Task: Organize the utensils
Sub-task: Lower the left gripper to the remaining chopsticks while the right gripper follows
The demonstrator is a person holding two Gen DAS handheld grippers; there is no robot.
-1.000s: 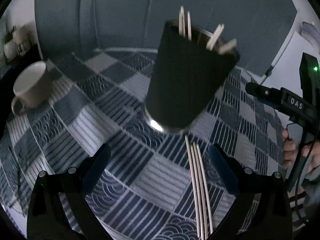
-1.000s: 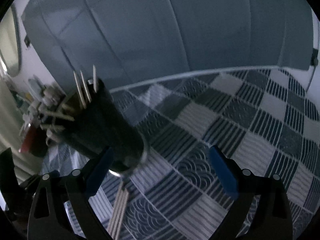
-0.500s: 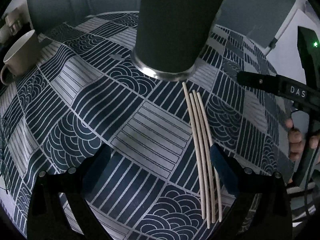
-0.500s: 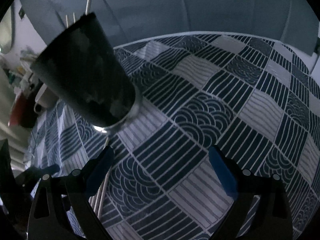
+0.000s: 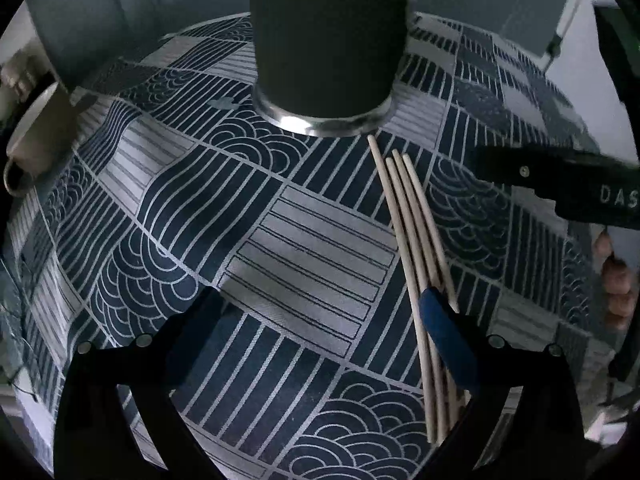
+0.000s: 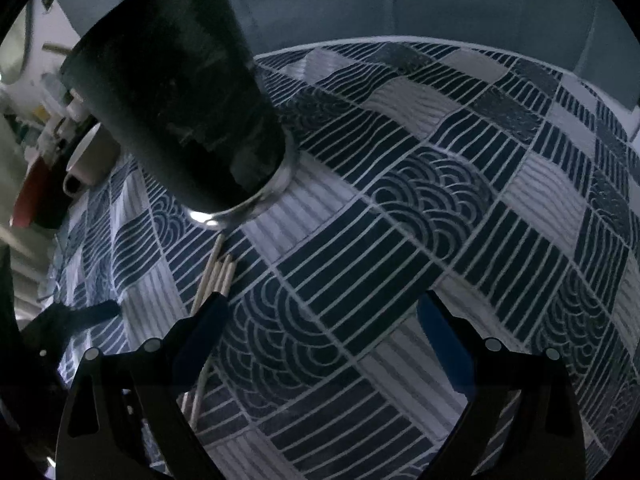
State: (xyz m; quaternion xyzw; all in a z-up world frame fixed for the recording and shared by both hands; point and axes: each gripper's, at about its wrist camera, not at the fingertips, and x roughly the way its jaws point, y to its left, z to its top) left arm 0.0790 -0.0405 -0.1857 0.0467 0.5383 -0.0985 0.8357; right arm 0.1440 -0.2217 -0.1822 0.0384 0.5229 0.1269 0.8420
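Several pale wooden chopsticks (image 5: 416,236) lie side by side on the patterned tablecloth (image 5: 312,248), tips near a dark metal-rimmed cup (image 5: 328,40). My left gripper (image 5: 320,316) hovers low and open over the cloth; its right finger crosses the chopsticks' near ends. In the right wrist view the same cup (image 6: 180,100) stands upper left, with the chopsticks (image 6: 216,276) below it. My right gripper (image 6: 322,312) is open and holds nothing; its left finger overlaps the chopsticks.
A white mug (image 5: 36,140) sits at the table's left edge, also visible as the mug (image 6: 88,160) behind the cup. The other handheld gripper body (image 5: 560,188) and a hand (image 5: 616,280) show at right. Cluttered shelf items (image 6: 44,120) lie far left.
Both grippers have tilted down and come closer to the table. The cup's top and the chopsticks standing in it have left view. The left gripper's right finger now overlaps the lying chopsticks.
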